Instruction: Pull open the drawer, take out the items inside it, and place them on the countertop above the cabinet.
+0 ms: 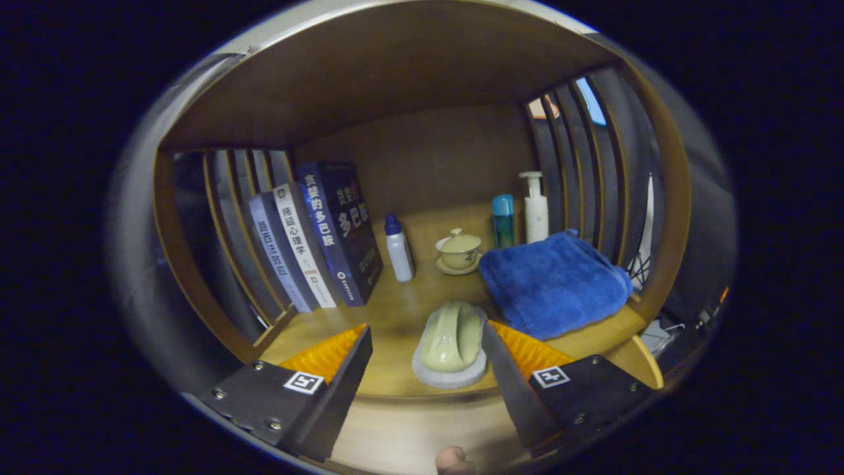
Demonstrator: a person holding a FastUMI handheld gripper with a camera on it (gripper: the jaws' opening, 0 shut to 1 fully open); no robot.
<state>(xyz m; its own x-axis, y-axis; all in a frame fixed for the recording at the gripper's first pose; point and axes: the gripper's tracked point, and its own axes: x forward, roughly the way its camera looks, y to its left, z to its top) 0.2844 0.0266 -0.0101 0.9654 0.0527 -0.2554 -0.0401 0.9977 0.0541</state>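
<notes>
Pale-green brush (452, 338) between parted fingers (508, 369)

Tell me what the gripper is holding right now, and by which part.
Nothing is held. The gripper is open; the green brush lies between its fingers on the shelf, against the right one, clear of the left.
</notes>
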